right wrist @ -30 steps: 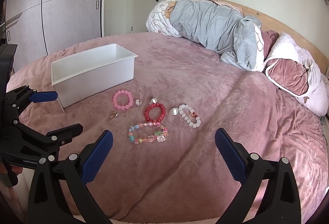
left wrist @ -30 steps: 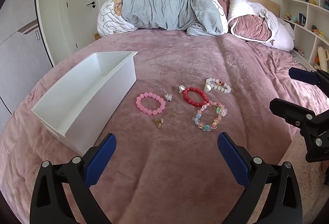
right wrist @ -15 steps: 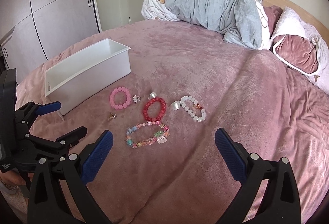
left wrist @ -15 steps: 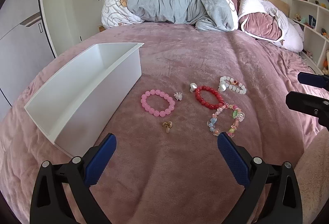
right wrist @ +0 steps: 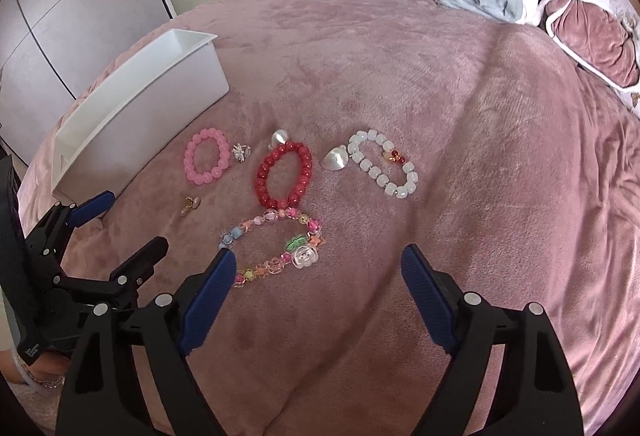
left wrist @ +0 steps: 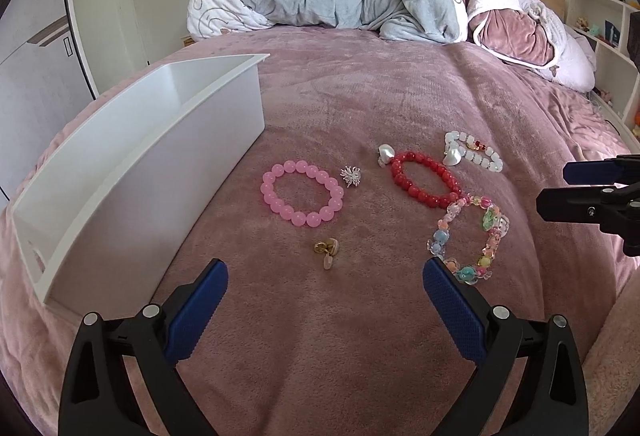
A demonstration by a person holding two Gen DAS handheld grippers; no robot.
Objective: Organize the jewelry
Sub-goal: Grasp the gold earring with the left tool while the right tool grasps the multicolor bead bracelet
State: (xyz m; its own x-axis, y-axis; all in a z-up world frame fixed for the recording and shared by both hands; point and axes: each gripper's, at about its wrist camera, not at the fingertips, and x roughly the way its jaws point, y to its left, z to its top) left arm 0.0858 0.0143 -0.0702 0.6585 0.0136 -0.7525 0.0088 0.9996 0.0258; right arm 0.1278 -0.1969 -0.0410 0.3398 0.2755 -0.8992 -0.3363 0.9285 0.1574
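Both your left claw (left wrist: 323, 288) and right claw (right wrist: 318, 268) hang spread wide, empty, above the plush mauve bed (right wrist: 460, 76). Round glossy pink bracelet (left wrist: 302, 193), faceted red bracelet (right wrist: 284, 174) and a rectangular white plastic bin (left wrist: 132, 172) lie there.

Glossy pink bracelet (left wrist: 302, 195), seemingly plastic; plush blanket (left wrist: 400, 84)

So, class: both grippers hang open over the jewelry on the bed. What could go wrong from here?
1. The red bracelet touches the multicolored bracelet, so lifting one may drag the other.
2. The small gold charm and silver ring sit on plush blanket; the wide pads of the left gripper might push them into the pile.
3. The white bin sits on soft bedding and may tip if bumped.
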